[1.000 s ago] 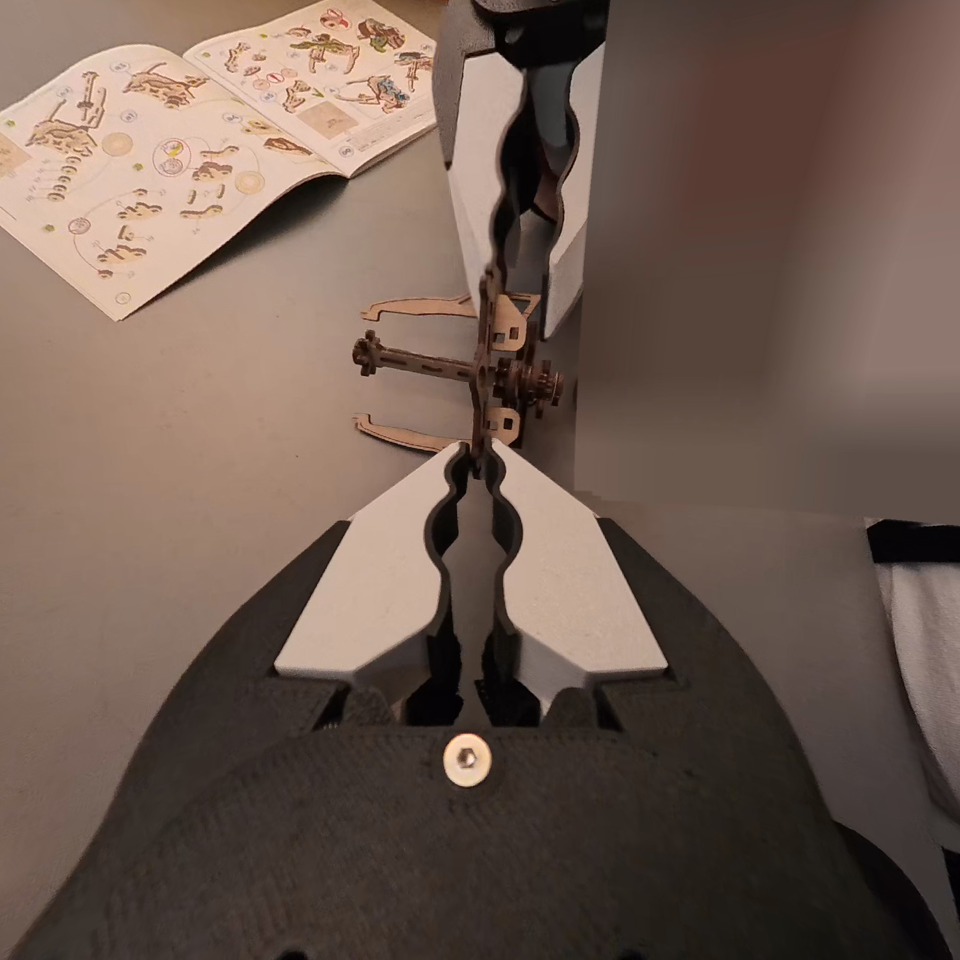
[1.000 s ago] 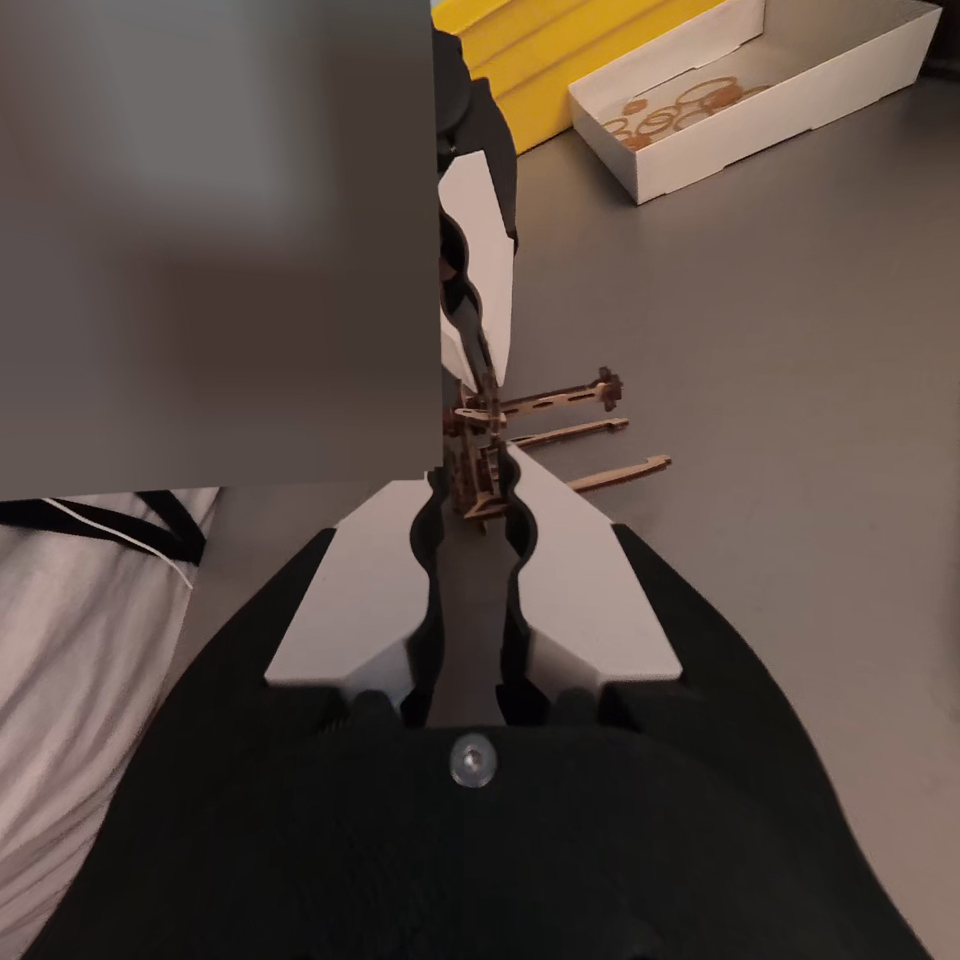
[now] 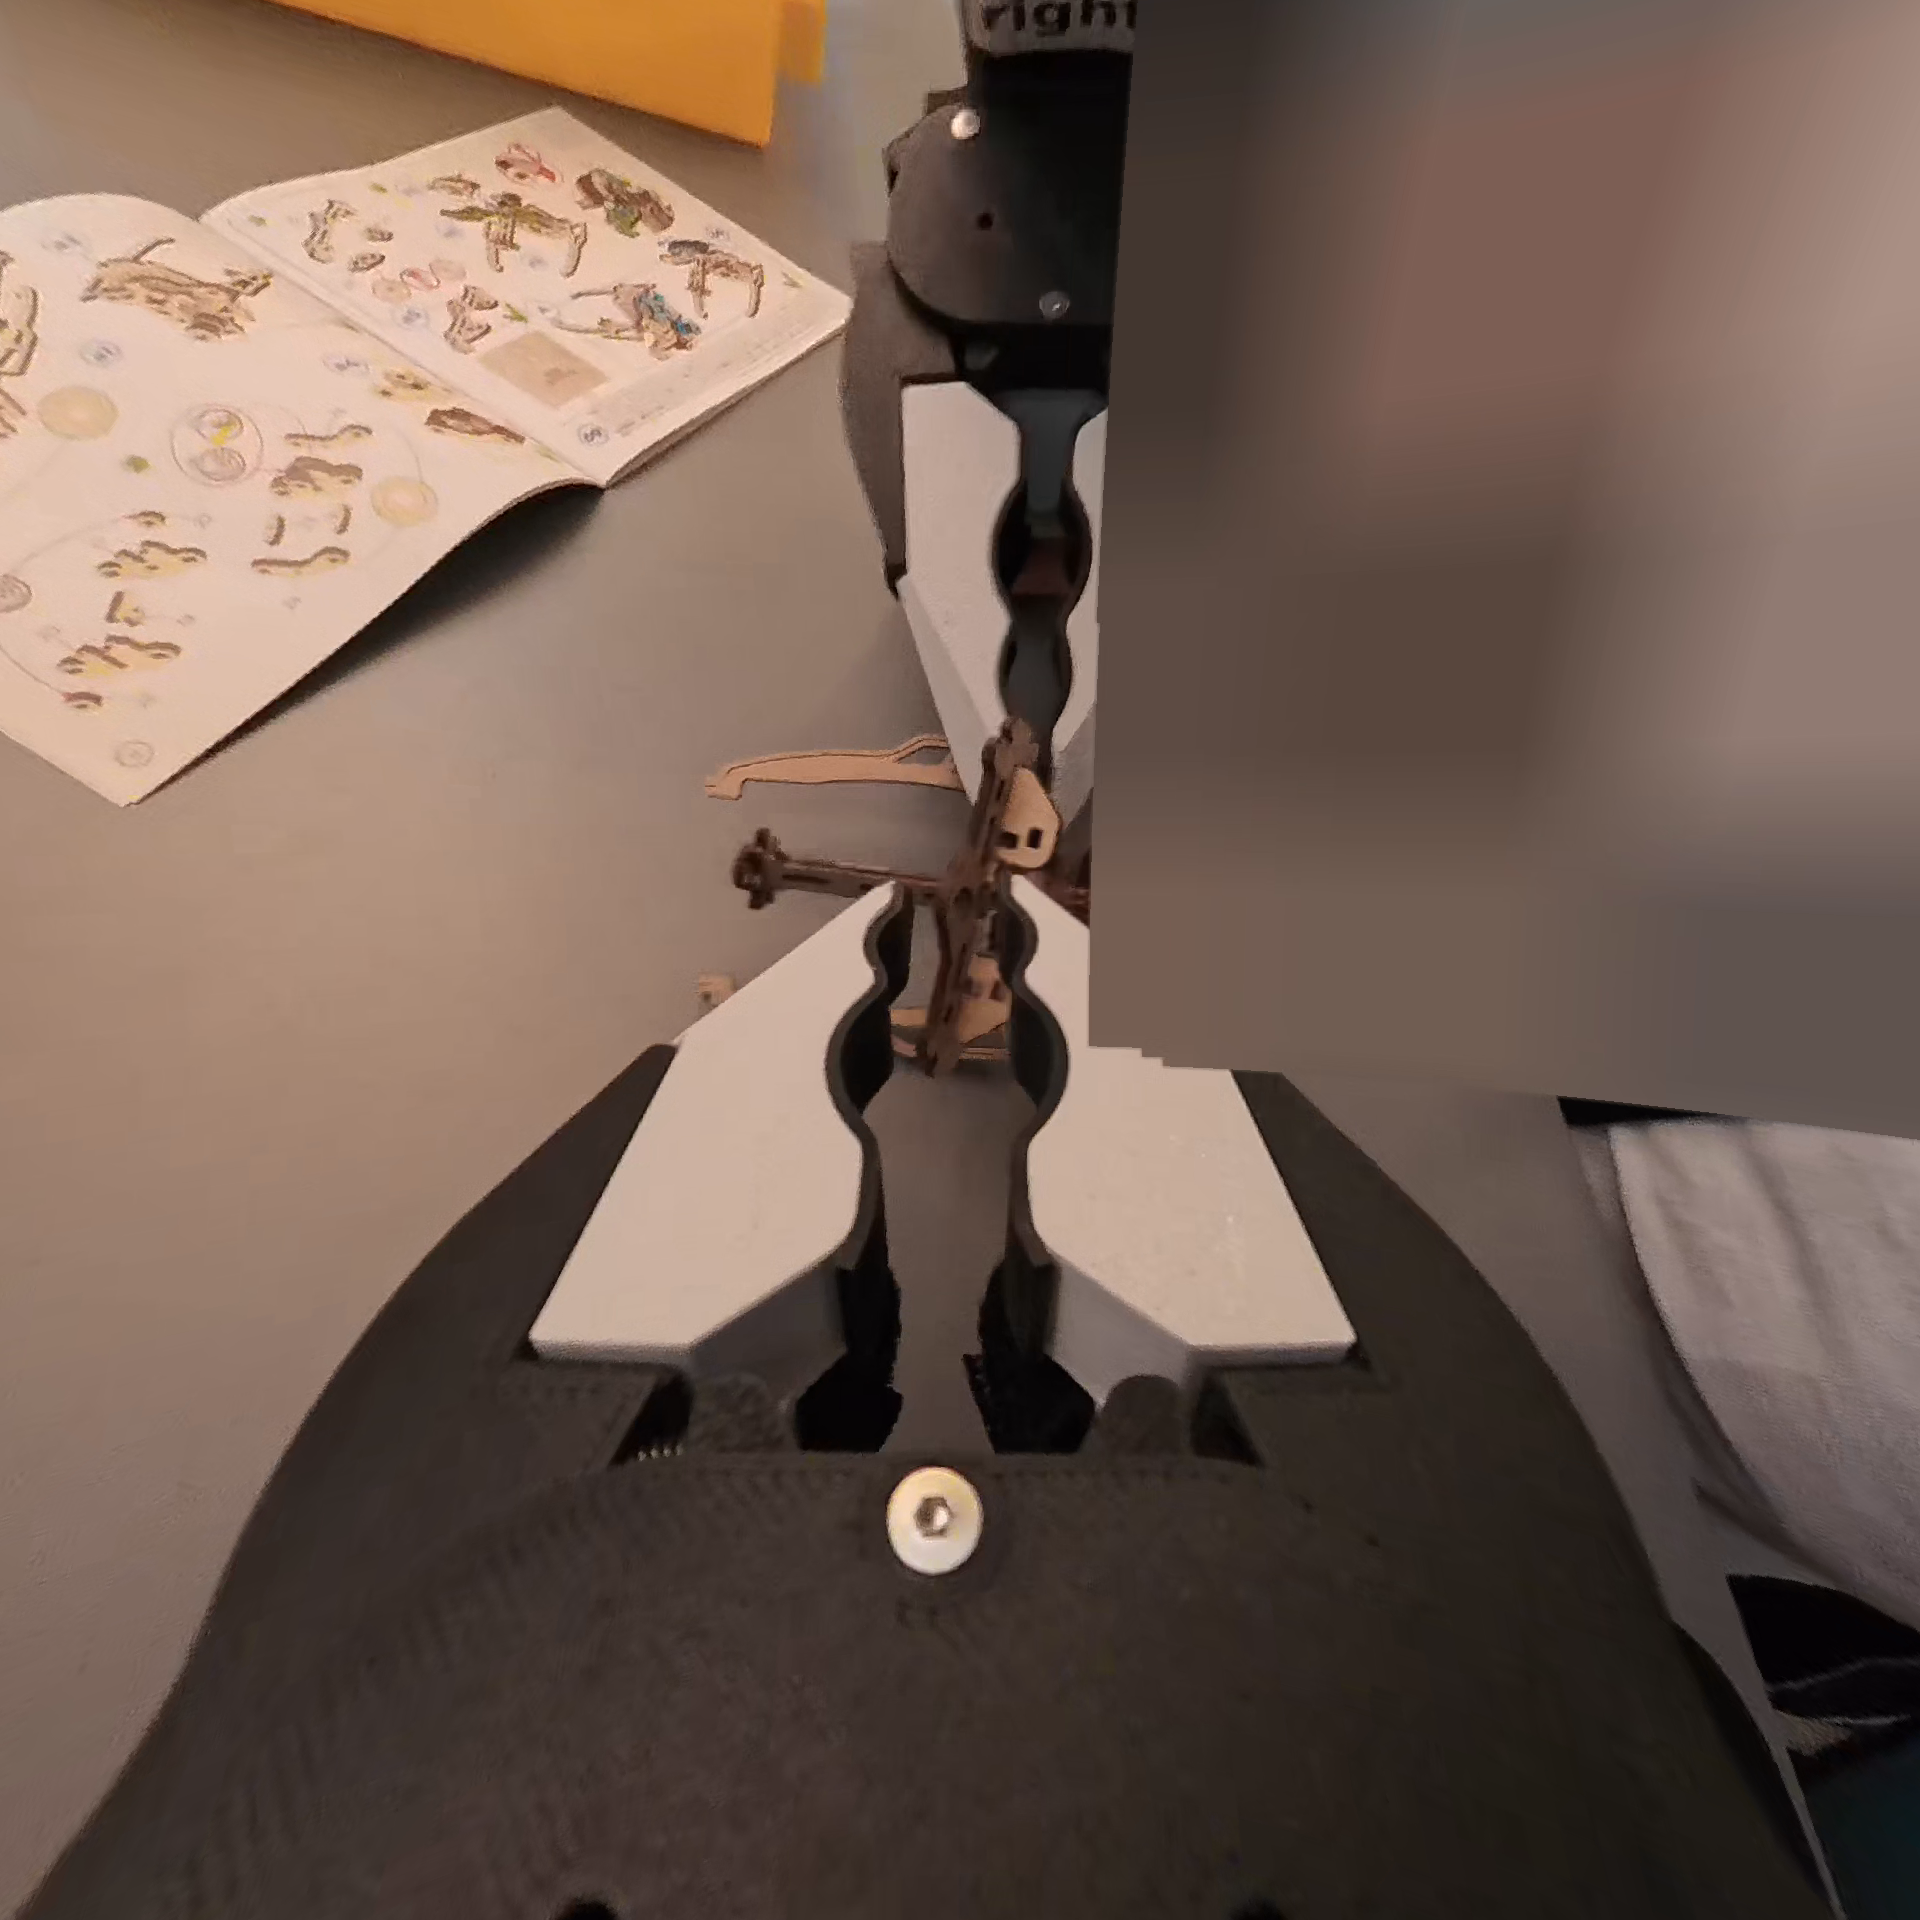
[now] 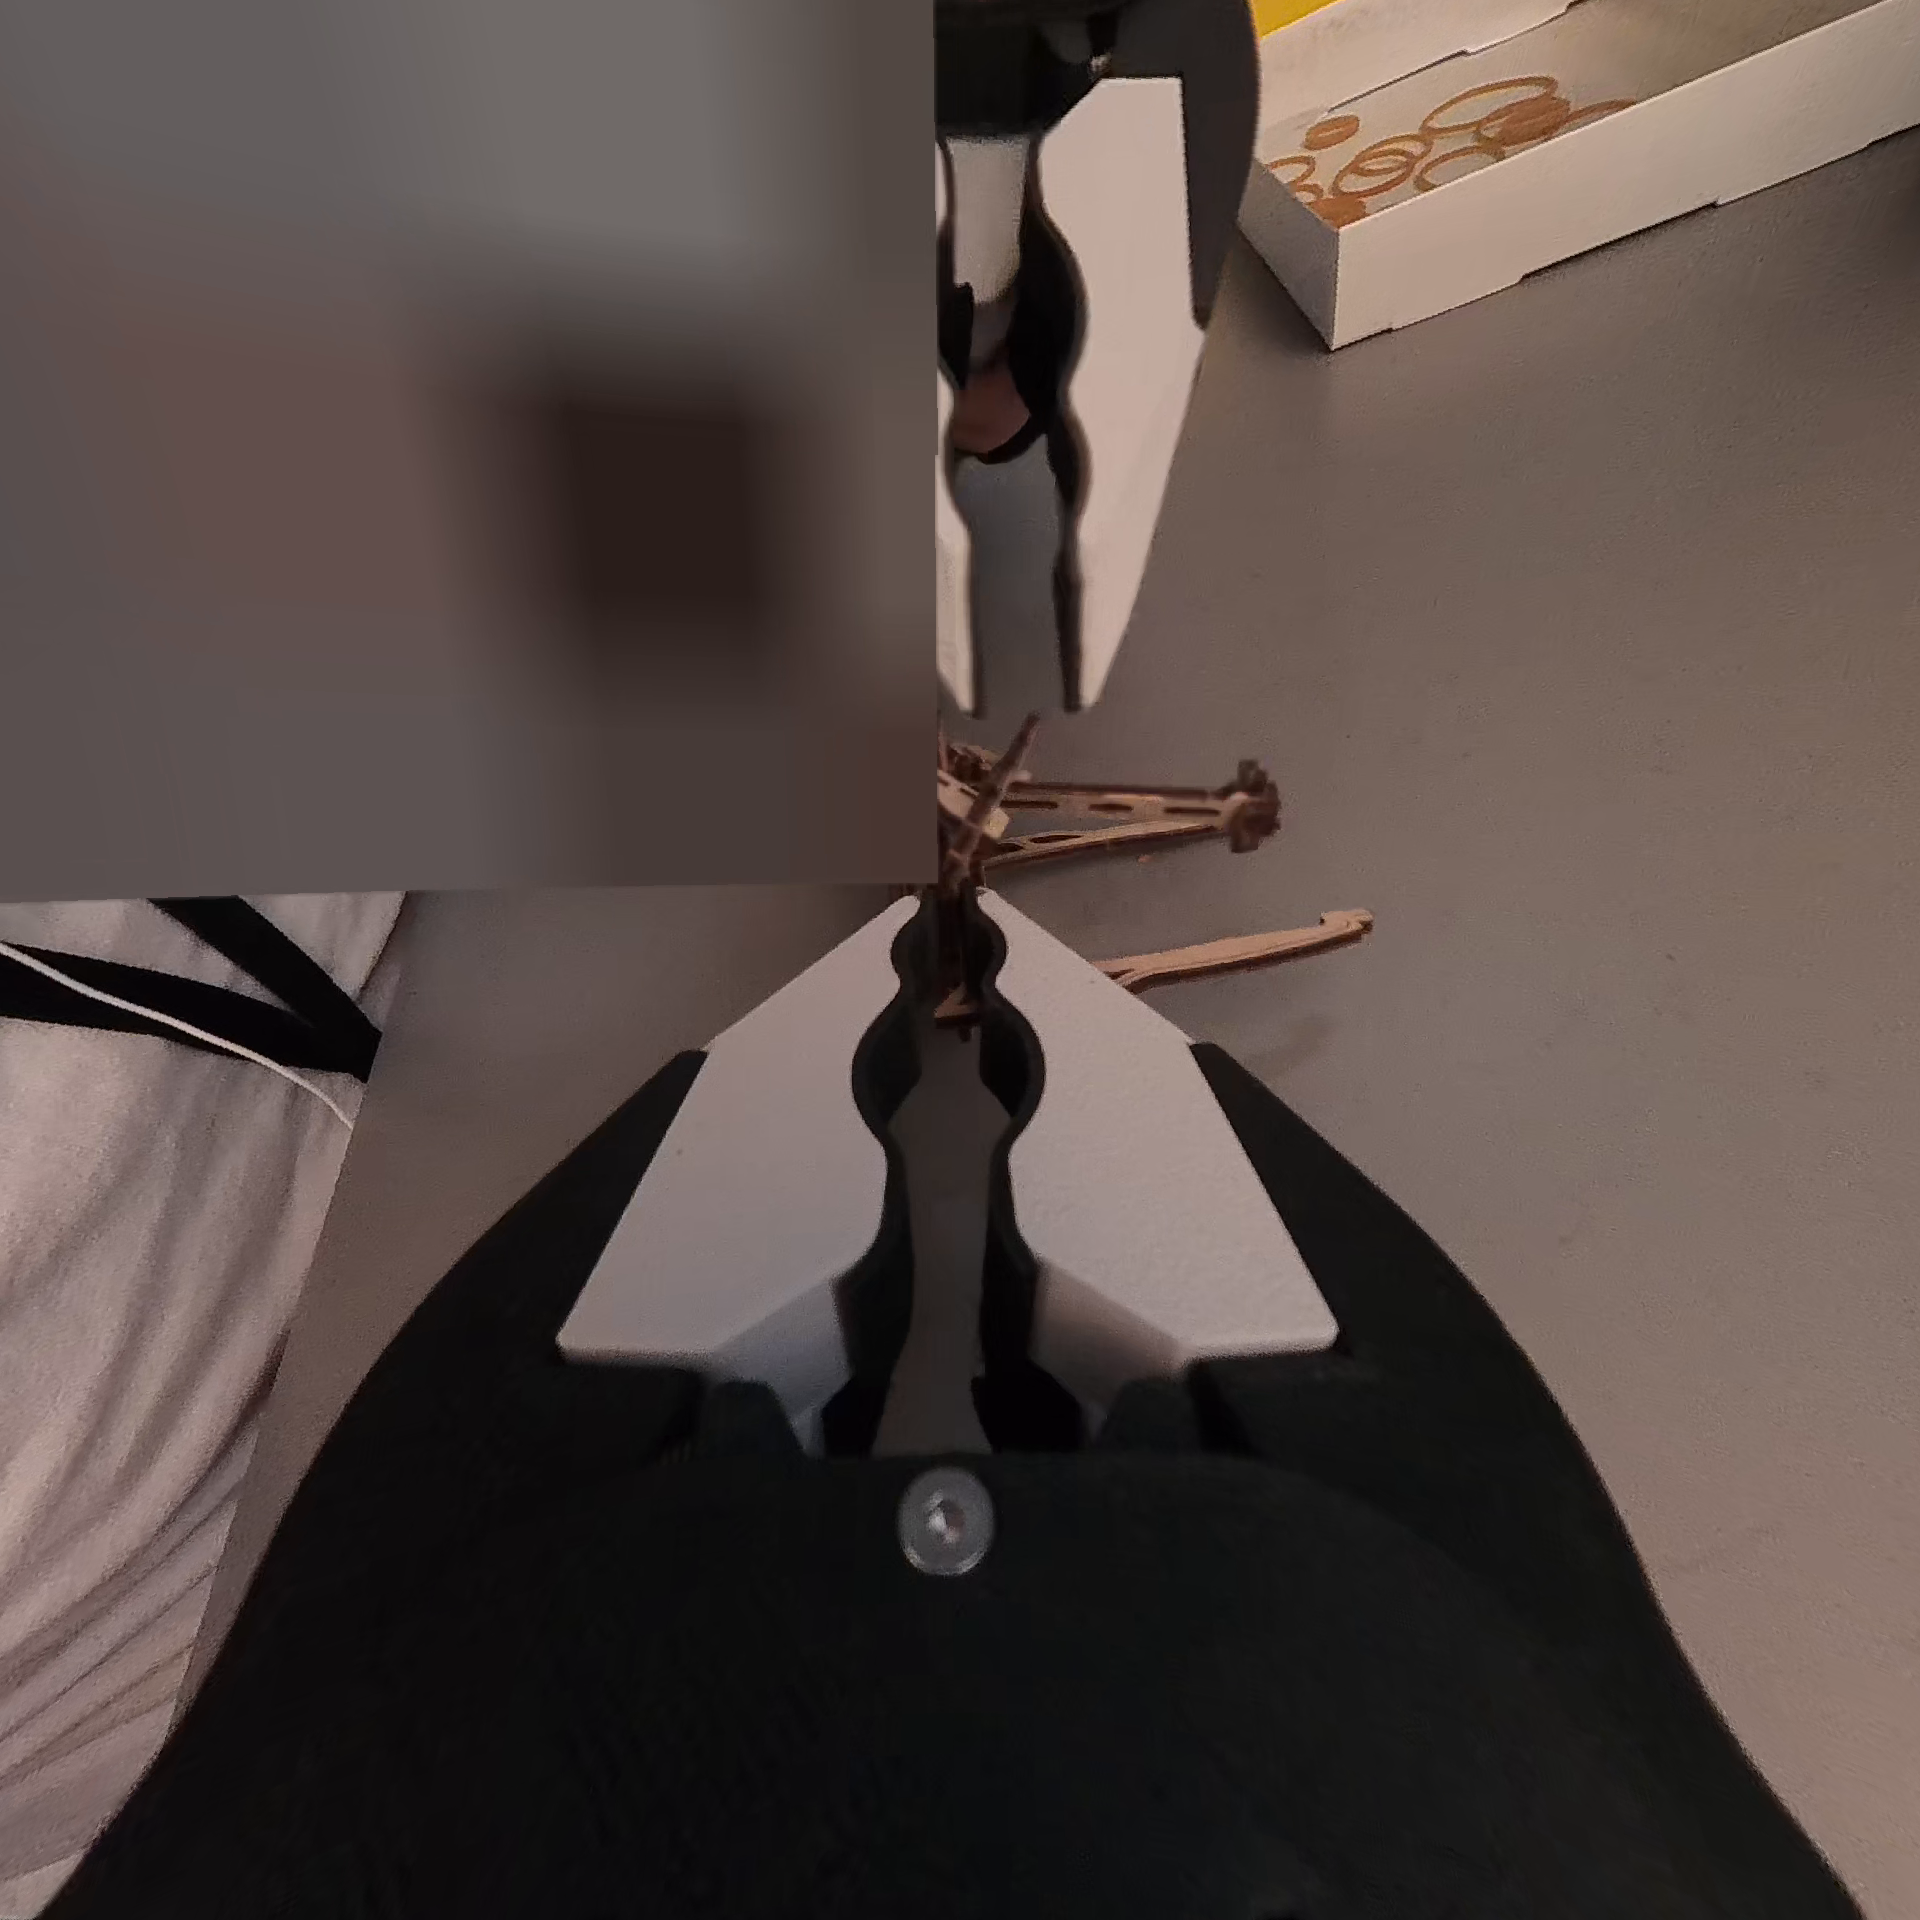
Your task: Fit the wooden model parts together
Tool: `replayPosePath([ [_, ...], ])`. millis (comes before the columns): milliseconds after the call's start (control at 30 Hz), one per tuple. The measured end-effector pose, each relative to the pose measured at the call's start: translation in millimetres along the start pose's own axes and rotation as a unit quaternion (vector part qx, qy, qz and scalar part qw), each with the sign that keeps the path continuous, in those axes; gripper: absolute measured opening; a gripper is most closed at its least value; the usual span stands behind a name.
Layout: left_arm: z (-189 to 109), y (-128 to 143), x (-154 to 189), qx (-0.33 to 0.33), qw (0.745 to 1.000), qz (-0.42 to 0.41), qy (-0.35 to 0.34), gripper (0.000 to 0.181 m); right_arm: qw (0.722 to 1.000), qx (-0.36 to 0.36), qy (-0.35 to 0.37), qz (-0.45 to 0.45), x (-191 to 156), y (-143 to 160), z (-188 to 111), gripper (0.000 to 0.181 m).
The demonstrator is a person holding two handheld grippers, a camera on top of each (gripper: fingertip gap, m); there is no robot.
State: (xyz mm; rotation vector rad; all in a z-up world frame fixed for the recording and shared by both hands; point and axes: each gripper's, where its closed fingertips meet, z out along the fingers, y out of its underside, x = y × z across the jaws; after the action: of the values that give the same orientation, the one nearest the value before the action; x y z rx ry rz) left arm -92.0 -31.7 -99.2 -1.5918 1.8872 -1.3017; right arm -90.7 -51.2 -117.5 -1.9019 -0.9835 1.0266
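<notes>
Gripping the wooden model (image 3: pixel 961 914) at one end, our right gripper (image 4: pixel 943 914) is clamped tight; our left gripper (image 3: pixel 956 914) brackets it with fingers spread. Only the left view shows the booklet (image 3: pixel 343 416), only the right the parts tray (image 4: pixel 1558 208).

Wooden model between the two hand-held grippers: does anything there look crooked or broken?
Nothing looks broken. The wooden model leans a little rather than standing straight, pinched by the right hand-held gripper while the left hand-held gripper stands open around it. Two loose wooden strips lie flat on the table.
</notes>
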Motion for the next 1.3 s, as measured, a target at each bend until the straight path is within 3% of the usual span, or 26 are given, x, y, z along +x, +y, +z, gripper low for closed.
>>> replayPosePath([
  [33,1,2,-4,-0.004,1.000,-0.001,-0.009,0.013,1.000,0.000,0.000,-0.002,0,0,0,0.002],
  [200,1,3,-9,-0.006,1.000,0.012,-0.027,0.012,1.000,0.001,0.000,-0.004,0,0,1,0.002],
  [300,7,9,-5,-0.019,1.000,-0.004,-0.003,0.012,1.000,0.001,0.000,-0.003,0,0,1,0.002],
  [467,10,10,-2,-0.018,1.000,-0.018,0.013,0.000,1.000,0.003,0.003,0.000,2,-1,1,0.002],
  [667,-3,10,-4,-0.059,0.998,0.014,-0.024,0.000,1.000,0.008,0.002,0.015,4,-3,2,0.002],
  [833,-11,7,0,-0.111,0.994,0.016,-0.013,0.000,0.999,0.016,-0.017,0.039,-1,-10,3,0.002],
  [1000,-19,7,5,-0.169,0.986,0.008,0.000,0.000,0.999,-0.027,-0.014,0.033,-1,-4,6,0.001],
  [1300,-12,2,5,-0.176,0.984,-0.013,-0.007,0.000,0.994,-0.082,-0.030,0.062,1,-10,1,0.002],
])
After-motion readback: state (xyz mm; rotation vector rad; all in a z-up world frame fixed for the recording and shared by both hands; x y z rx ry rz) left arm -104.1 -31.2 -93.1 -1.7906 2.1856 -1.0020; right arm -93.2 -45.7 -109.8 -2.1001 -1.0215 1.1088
